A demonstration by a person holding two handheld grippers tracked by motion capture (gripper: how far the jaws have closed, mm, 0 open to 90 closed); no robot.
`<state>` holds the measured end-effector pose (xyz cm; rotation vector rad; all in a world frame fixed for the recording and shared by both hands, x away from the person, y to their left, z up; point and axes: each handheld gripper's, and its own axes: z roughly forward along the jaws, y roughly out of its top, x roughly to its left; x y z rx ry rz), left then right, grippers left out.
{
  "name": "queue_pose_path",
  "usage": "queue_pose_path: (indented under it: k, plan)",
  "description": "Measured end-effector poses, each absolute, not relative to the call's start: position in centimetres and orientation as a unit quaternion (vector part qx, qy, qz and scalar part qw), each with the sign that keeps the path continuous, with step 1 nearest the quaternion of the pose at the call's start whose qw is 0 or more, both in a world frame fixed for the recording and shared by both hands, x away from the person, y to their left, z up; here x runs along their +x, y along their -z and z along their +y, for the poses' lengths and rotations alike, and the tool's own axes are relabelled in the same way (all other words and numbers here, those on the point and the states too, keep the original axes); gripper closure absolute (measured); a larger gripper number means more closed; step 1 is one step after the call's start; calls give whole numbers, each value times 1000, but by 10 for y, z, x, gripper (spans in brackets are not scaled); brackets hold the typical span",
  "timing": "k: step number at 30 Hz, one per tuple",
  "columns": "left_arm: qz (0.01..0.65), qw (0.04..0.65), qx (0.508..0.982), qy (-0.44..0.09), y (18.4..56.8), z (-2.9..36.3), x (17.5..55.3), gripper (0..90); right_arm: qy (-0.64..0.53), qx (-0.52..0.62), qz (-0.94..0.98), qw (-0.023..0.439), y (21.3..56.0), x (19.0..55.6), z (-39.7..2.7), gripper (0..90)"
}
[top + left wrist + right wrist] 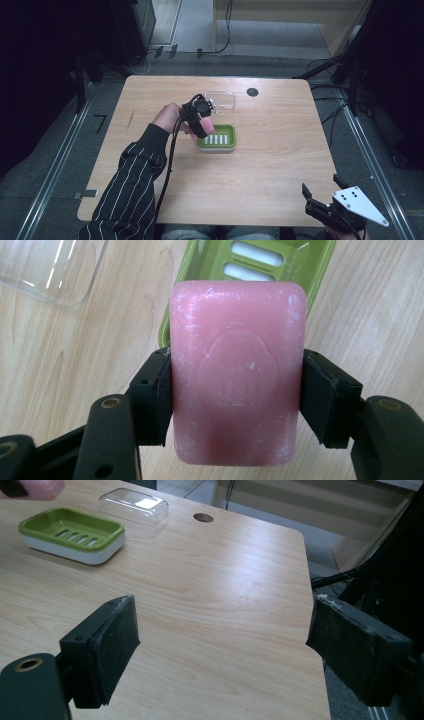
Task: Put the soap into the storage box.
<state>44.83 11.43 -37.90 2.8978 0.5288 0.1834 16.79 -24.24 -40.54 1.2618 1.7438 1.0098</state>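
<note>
Covering most of the green soap dish in the left gripper view, the pink soap bar sits clamped between the black jaws of the left gripper, its lower edge nearly cut off at the bottom of the frame; the embossed stamp on its face is too faint to read. In the high view the bar is hidden behind the left gripper and hand, centre frame, just left of the dish. A clear plastic lid lies just above them, hard to make out against the wood. The right gripper, lower right in the high view and partly cut off, stands spread wide with nothing between its jaws. The light wooden table has a dark round hole; grey floor, cables and dark stands surround it.
</note>
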Motion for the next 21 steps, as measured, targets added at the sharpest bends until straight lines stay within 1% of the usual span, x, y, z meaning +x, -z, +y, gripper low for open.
queue_pose_path:
  k: [16,21]
  plan:
    - [149,89,982,-69,384,100,450,382,-394,493,685,363,406,166,-245,136]
    - [137,92,983,-75,386,95,451,382,-399,494,680,367,406,165,-246,137]
